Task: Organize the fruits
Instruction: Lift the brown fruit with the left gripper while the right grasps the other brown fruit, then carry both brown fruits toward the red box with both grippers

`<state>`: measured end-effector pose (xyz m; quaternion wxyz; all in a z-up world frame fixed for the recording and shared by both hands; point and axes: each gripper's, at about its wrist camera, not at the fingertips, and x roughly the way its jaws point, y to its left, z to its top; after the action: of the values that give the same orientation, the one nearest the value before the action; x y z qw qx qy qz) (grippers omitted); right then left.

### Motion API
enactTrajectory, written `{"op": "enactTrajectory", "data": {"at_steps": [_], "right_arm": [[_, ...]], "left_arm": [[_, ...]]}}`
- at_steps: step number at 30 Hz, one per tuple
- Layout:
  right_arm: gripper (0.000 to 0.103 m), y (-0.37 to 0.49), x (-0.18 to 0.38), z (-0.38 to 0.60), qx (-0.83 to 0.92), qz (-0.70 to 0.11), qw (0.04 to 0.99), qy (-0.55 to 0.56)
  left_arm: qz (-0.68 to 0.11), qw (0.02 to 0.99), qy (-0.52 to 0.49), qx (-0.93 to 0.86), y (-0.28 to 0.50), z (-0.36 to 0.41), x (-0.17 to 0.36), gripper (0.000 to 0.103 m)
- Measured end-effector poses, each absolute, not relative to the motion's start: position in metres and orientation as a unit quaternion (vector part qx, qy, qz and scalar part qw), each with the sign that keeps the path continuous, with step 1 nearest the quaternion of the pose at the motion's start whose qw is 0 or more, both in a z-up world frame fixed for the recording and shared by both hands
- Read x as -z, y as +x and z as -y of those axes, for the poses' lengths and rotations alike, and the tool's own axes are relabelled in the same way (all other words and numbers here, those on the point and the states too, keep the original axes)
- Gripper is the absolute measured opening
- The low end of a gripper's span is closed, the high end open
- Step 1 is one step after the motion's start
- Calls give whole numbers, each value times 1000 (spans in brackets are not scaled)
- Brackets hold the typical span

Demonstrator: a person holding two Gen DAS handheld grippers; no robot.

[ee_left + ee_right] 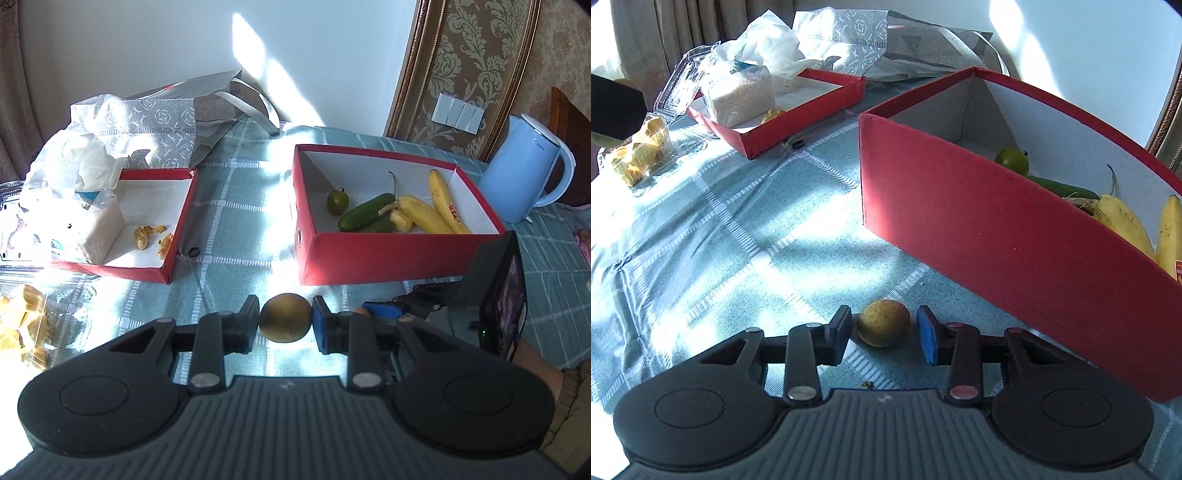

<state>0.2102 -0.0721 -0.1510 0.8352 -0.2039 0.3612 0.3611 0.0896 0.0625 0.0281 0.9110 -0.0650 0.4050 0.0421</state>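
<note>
We hold a brownish round fruit (285,317) in the left gripper (285,320), both pads pressed against its sides, above the checked cloth of the bench (236,229). The right gripper (883,328) sits low on the cloth with its fingers (928,338) set narrow around a small yellow fruit (883,322); the left pad seems to touch it, a gap shows on the blue pad's side, and the fruit rests on the cloth.

Just beyond both grippers, to the right, stands the deep red box (391,254). Inside it lie a green round fruit (337,201) at the left, two cucumbers (365,213) in the middle, and two bananas (430,210) at the right. Farther left lies the shallow red lid (147,269), holding a wrapped pale block (99,229) and some peel scraps (146,236). At the far right stands a blue kettle (524,173), and at the near left a clear clamshell of yellow pieces (642,155).
</note>
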Motion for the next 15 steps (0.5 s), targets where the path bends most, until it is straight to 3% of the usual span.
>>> {"op": "enactTrajectory", "data": {"at_steps": [1,15], "right_arm": [[29,210,150,71,-362,-360,835,-206],[27,186,111,108,-348,-334,855,-188]], "left_arm": [[-407,910,-65,-42,90,-63,-27,27],[-424,903,-59,-21,108,-53,-22,27]]}}
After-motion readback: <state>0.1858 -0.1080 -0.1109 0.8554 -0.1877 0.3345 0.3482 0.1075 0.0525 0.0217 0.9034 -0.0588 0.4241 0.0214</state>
